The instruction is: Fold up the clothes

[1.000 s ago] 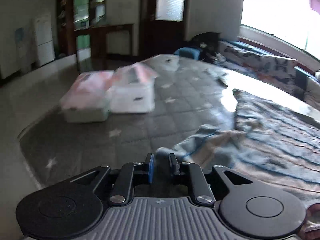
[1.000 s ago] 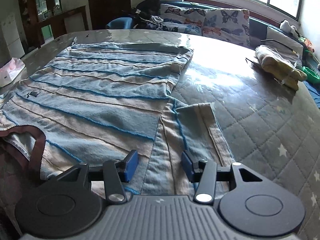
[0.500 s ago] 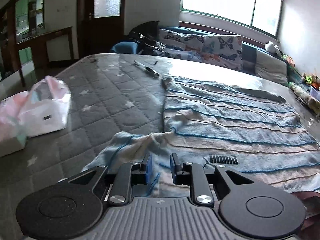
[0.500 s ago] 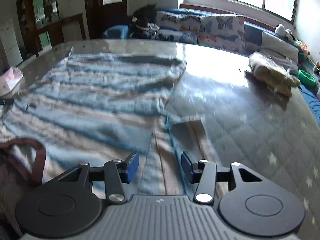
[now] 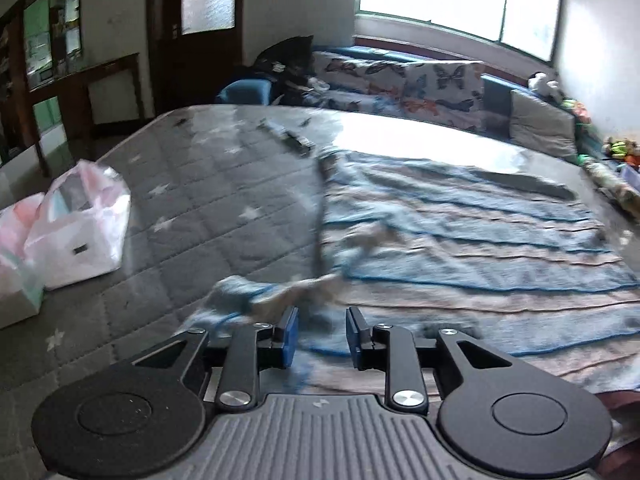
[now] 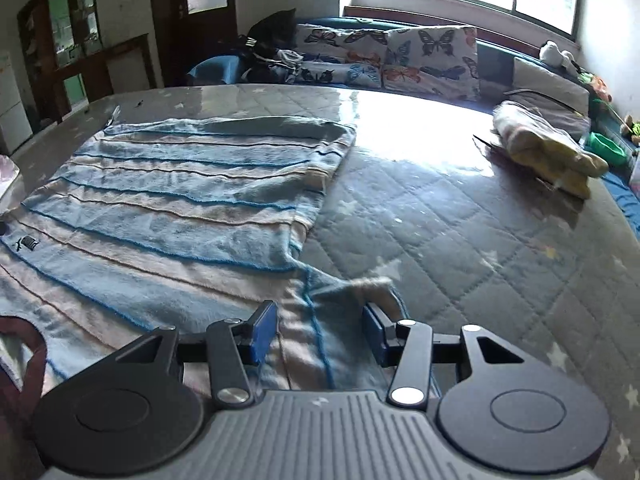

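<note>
A blue and beige striped garment lies spread on the grey quilted mattress. Its left sleeve sits crumpled just ahead of my left gripper. That gripper's jaws are opening; cloth shows below the gap, but the pads do not press on it. My right gripper stands open low over the right sleeve, which lies flat between and under its blue pads. A dark red collar shows at the near left.
White and pink plastic bags sit on the mattress at the left. A small dark object lies near its far edge. A yellow folded bundle rests at the far right. Butterfly cushions line the sofa behind.
The left wrist view swung from the bags round to the garment. The left jaws widened and the sleeve now lies loose before them. The right gripper shifted slightly, jaws unchanged.
</note>
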Tool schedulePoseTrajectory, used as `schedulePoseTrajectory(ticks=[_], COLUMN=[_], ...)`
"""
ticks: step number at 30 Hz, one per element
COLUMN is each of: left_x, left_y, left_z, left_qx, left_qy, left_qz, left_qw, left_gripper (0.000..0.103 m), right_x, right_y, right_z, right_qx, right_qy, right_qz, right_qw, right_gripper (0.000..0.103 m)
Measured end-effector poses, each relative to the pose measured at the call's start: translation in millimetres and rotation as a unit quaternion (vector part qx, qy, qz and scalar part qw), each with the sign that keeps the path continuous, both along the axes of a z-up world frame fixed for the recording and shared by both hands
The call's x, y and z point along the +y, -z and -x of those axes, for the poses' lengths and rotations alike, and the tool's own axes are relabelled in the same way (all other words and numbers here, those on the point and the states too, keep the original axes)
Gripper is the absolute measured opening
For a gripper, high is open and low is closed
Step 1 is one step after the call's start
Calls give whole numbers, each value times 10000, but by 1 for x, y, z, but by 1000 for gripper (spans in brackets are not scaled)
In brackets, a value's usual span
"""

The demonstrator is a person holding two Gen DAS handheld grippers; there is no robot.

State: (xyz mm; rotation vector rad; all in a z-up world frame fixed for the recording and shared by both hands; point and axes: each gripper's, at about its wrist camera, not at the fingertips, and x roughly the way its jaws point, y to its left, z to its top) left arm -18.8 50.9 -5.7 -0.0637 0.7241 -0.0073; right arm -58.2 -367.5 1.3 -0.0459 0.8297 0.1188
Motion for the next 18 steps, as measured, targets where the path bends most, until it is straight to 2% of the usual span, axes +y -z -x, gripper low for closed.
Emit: schedulePoseTrajectory(ticks=[3, 9, 14, 18], left_x=[-21, -73, -126, -171], left_y=[-10, -20, -18, -10], left_z=[4, 6, 6, 12], left_qx=[-132, -242, -248, -312], left_qy=[356, 1174, 1886, 2439], left_qz=[58, 269, 326, 79], left_qw=[9993, 9924, 9812, 9693], left_gripper=[38, 42, 42, 42], right_x=[-9, -36, -48, -57], right_y=[-5, -8, 0, 5], right_z=[15, 48, 67, 75], right_qx=[-44, -20, -16, -76], right_qy=[134, 588, 924, 1199], right_qz=[111, 7, -208, -382], right_qw=[9998, 9983, 9955, 9920], right_gripper=[47, 47, 47, 47])
